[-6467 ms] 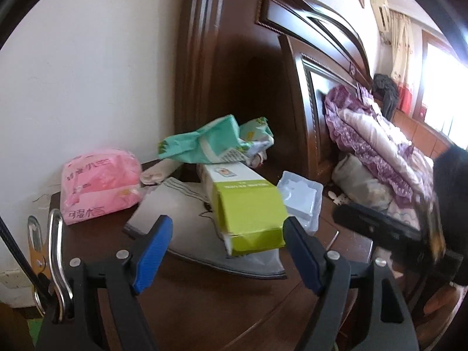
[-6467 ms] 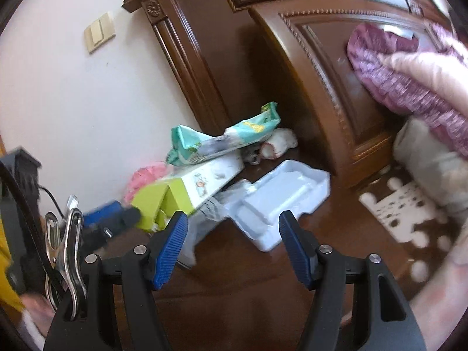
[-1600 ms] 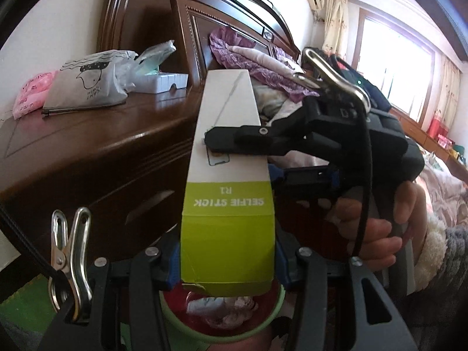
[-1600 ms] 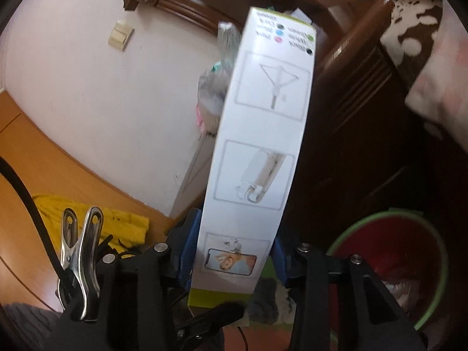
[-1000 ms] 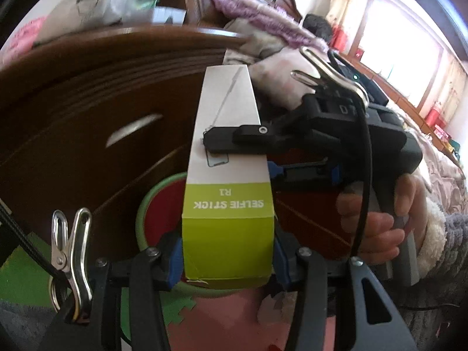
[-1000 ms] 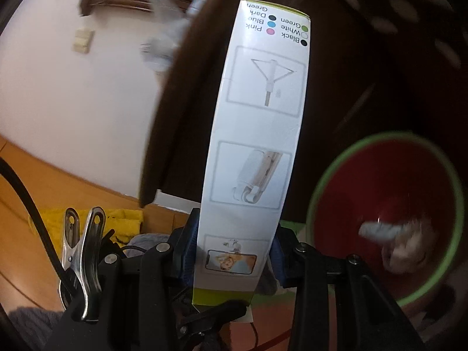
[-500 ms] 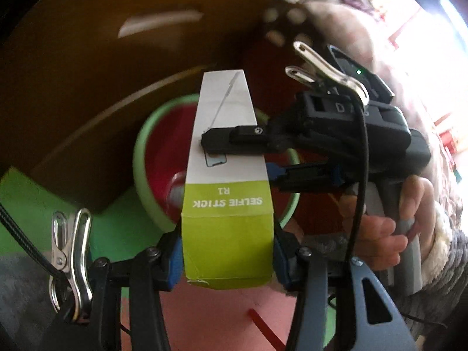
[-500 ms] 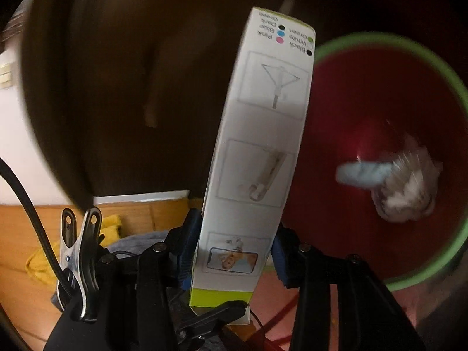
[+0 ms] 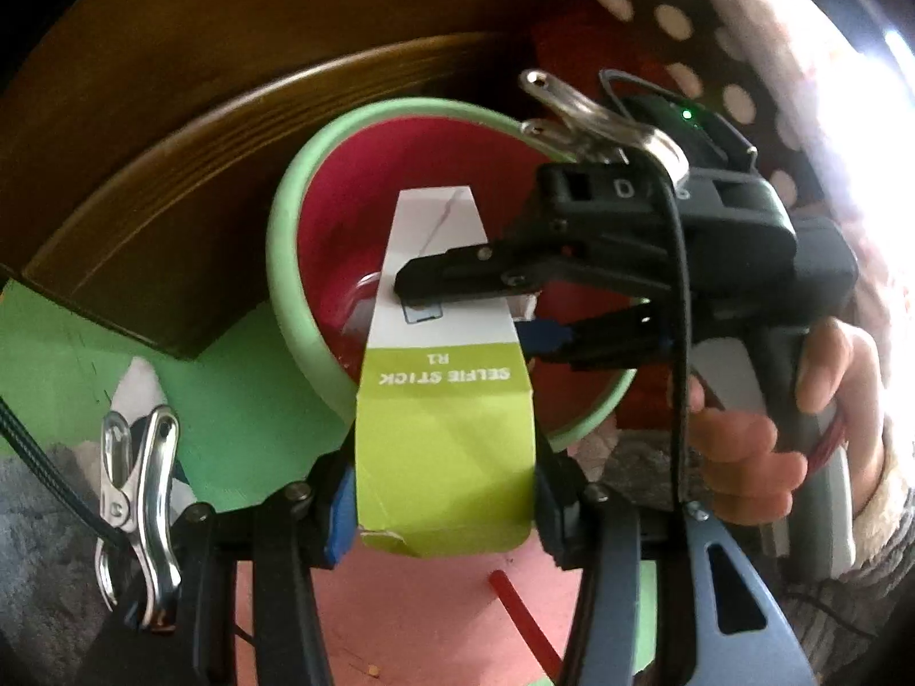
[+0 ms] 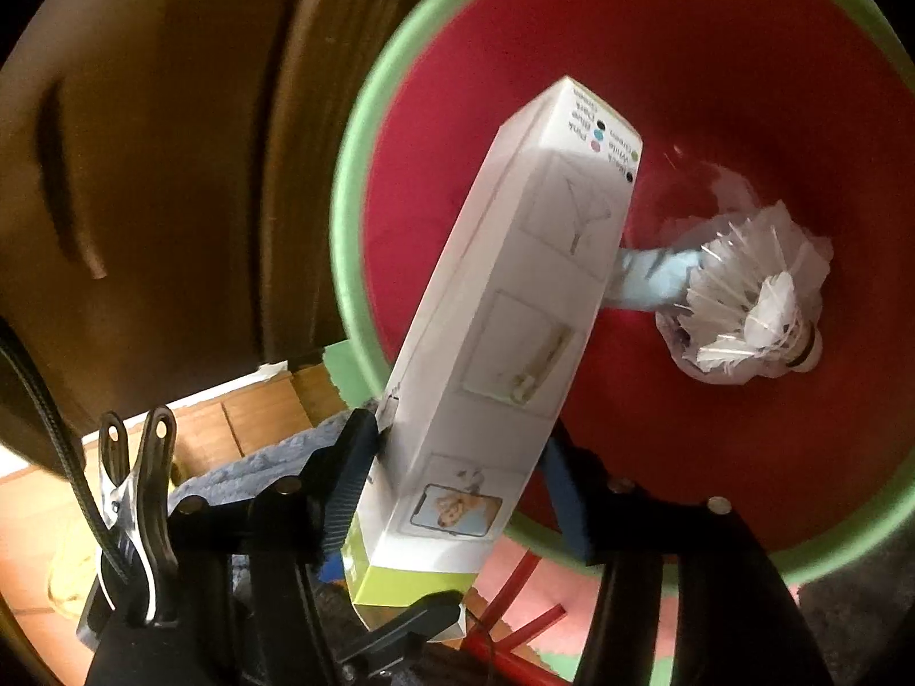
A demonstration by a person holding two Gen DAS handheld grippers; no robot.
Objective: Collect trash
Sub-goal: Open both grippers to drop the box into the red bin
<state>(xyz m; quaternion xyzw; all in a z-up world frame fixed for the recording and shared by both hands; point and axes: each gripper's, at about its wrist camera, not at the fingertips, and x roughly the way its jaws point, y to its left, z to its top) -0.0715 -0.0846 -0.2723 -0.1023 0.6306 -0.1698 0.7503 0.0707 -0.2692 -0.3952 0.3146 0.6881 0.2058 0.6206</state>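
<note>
A long white carton [image 9: 443, 343] with a lime-green end printed "SELFIE STICK" is held slanting over a red bin [image 10: 715, 86] with a pale green rim, its far end inside the mouth above crumpled white wrapping [image 10: 749, 308]. Its green end is pinched between the pads of the left gripper [image 9: 440, 506]. The right gripper [image 10: 457, 491], pointed down into the bin and held by a hand [image 9: 760, 434], is seen opening, its pads drawn off the carton's sides.
</note>
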